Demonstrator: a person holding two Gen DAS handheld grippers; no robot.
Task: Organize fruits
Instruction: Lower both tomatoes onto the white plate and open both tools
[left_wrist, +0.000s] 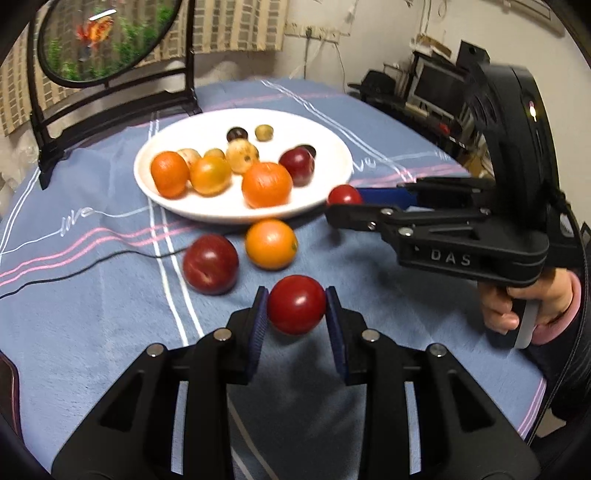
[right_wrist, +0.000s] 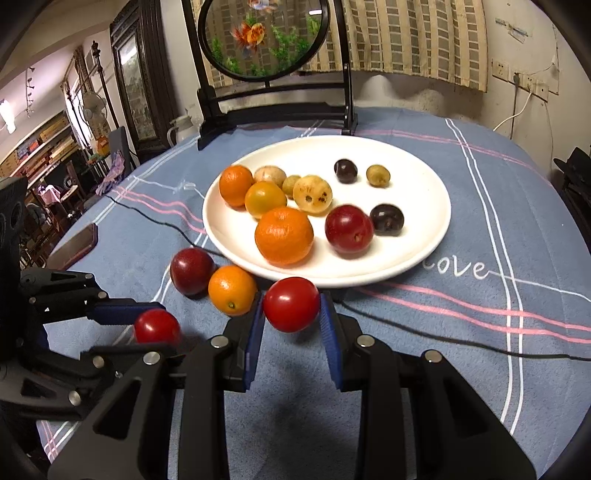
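A white plate (left_wrist: 332, 147) (right_wrist: 424, 192) holds several fruits: oranges, yellow fruits, a red plum and dark grapes. My left gripper (left_wrist: 295, 306) is shut on a red tomato (left_wrist: 296, 303) just above the cloth; it shows at the left of the right wrist view (right_wrist: 155, 328) with its tomato (right_wrist: 157, 326). My right gripper (right_wrist: 291, 304) is shut on another red tomato (right_wrist: 291, 304) near the plate's front rim; it also shows in the left wrist view (left_wrist: 343, 203) with its tomato (left_wrist: 344, 194). A red plum (left_wrist: 210, 264) (right_wrist: 191, 270) and an orange (left_wrist: 270, 243) (right_wrist: 232, 290) lie on the cloth before the plate.
A blue striped tablecloth (left_wrist: 110, 295) (right_wrist: 498, 221) covers the round table. A black framed round fish picture (left_wrist: 107, 37) (right_wrist: 264, 37) stands behind the plate. A thin black cable (left_wrist: 74, 273) (right_wrist: 461, 341) runs across the cloth. A dark phone-like object (right_wrist: 75, 242) lies at the left.
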